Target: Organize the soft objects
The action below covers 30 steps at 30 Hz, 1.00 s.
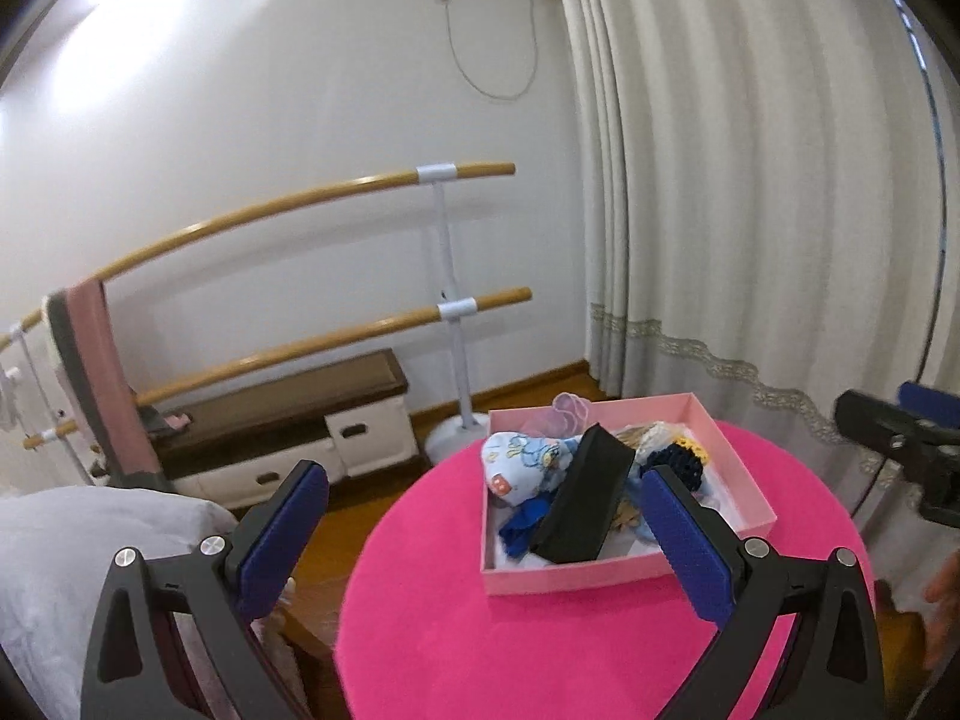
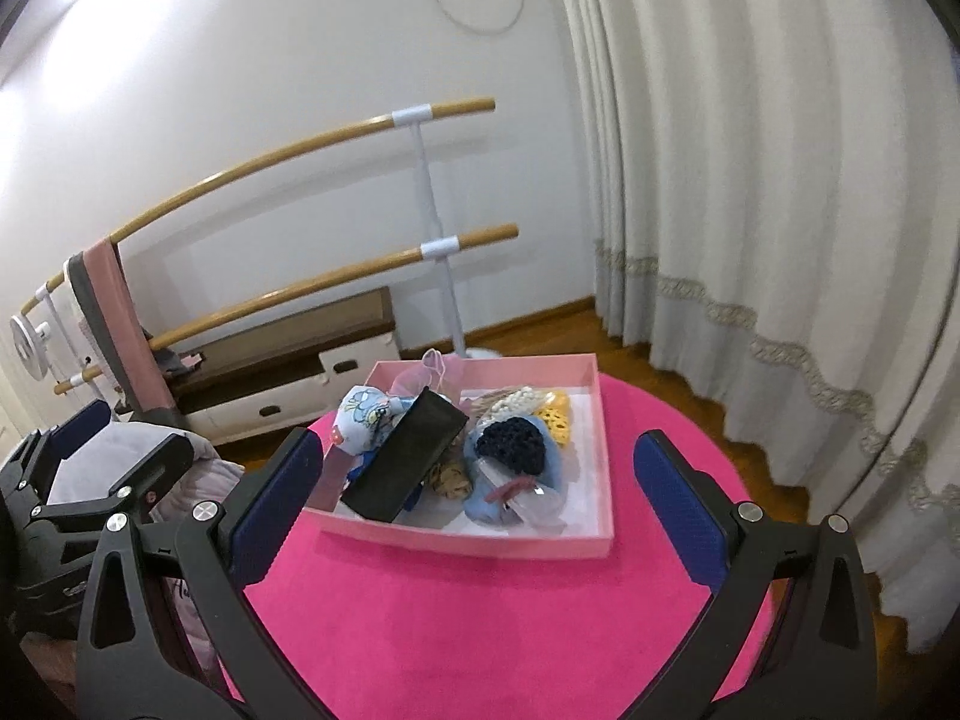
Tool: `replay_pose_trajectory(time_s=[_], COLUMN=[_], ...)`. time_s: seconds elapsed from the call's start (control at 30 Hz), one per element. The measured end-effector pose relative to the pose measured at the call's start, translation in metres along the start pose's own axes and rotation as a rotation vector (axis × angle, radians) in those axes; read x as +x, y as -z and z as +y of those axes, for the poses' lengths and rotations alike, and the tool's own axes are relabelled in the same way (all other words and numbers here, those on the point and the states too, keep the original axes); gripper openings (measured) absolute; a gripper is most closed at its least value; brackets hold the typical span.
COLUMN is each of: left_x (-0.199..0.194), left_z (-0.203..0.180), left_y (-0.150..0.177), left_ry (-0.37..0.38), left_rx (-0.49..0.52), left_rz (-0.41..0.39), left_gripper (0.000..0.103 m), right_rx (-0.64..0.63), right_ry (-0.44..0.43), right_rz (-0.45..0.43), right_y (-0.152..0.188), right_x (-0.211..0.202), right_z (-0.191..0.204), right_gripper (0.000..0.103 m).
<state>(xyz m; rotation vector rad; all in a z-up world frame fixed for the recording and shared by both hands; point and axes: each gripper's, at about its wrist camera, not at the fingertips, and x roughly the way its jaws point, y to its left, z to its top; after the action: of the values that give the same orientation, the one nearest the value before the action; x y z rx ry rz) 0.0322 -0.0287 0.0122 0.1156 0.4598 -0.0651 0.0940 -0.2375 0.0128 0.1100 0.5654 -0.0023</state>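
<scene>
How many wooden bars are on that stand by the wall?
2: the upper bar runs high along the wall, the lower bar sits below it, above the bench.

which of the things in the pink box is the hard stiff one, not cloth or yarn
The black rectangular case leaning tilted in the pink box. It has flat sides and sharp edges, unlike the printed blue cloth bundle and dark navy crochet piece beside it.

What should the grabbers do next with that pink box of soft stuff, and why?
Probably the right gripper should ease forward and down toward the pink box. Both it and the left gripper are open and holding nothing, above the pink table. The black case leans on top of the soft things, like the blue printed pouch, so lifting it first seems sensible.
</scene>
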Motion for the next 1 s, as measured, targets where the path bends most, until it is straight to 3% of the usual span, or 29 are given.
replay_pose_trajectory(time_s=[0.2,0.47,0.63,1.0], left_x=[-0.053,-0.118,-0.156,-0.197], left_z=[-0.007,-0.015,-0.018,-0.021], left_y=[0.040,0.085,0.103,0.107], left_ry=[-0.008,-0.040,-0.071,-0.014], left_rx=[-0.011,-0.035,-0.049,-0.054], left_rz=[-0.020,-0.020,0.012,-0.005], left_gripper=[0.103,0.103,0.103,0.103], right_rx=[-0.009,-0.013,-0.022,-0.039], right_ry=[0.045,0.063,0.059,0.066], right_rz=[-0.068,-0.116,-0.124,-0.150], right_y=[0.031,0.072,0.094,0.104], right_x=[-0.066,-0.120,-0.138,-0.151], right_z=[0.008,0.024,0.034,0.040], right_gripper=[0.103,0.103,0.103,0.103])
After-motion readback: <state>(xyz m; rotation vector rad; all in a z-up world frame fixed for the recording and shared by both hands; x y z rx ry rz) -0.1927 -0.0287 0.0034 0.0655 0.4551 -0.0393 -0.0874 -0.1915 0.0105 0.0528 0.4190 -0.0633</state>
